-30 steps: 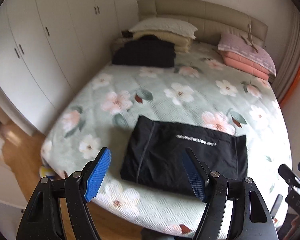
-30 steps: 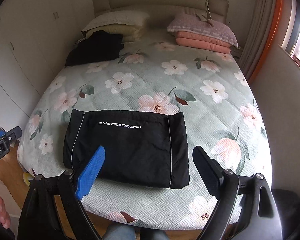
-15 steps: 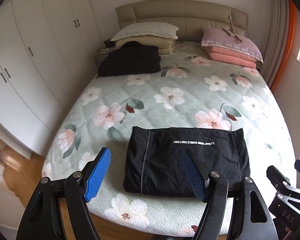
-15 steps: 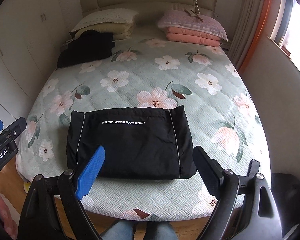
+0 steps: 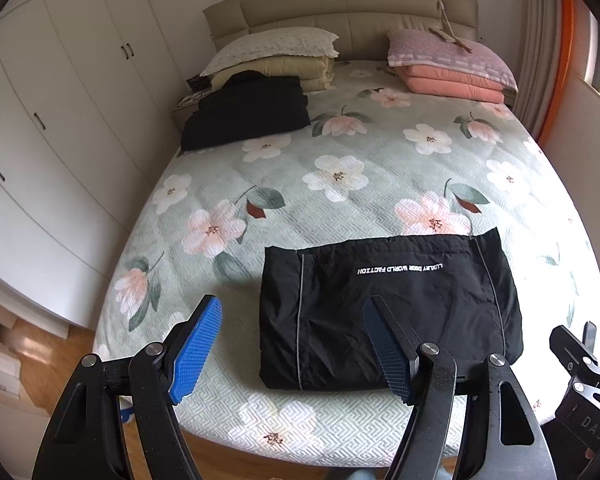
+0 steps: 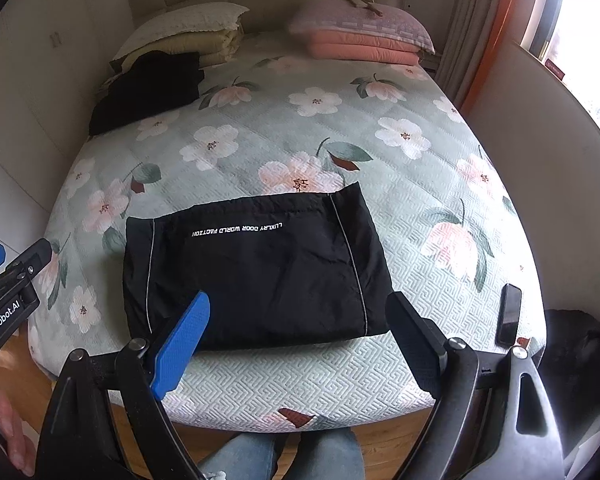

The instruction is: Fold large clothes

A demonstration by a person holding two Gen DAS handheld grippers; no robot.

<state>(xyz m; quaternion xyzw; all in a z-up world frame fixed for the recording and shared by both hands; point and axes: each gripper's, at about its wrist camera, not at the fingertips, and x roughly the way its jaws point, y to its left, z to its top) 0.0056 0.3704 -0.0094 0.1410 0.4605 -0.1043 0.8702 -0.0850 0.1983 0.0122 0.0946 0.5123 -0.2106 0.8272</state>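
Two grippers hang over the foot of the bed (image 5: 380, 184), and neither has anything in it. The left gripper (image 5: 296, 350) has its jaws spread wide; in its own view the blue pad on the left sits over bare quilt near the bed's foot edge, while the darker pad on the right overlaps the black folded garment (image 5: 388, 312) without visibly pressing on it. The right gripper (image 6: 296, 344) is likewise released — its blue pad shows over the near edge of the garment (image 6: 256, 276) and its dark pad over the quilt just past the garment's right edge. The garment lies flat in a neat rectangle close to the foot edge of the bed, roughly centred between the two sides, with a line of white lettering near its far edge and thin pale piping running down near each side. A second dark pile of clothes (image 5: 248, 112) rests near the head of the bed by its left edge, touching a stack of cream bedding and a pillow (image 5: 276, 56). A pink stack topped by a mauve pillow (image 5: 452, 66) sits at the opposite head corner. A dark phone (image 6: 509, 314) lies near the foot corner on the right side — well clear of the garment. The person's jeans (image 6: 284, 456) show below the bed's foot edge.
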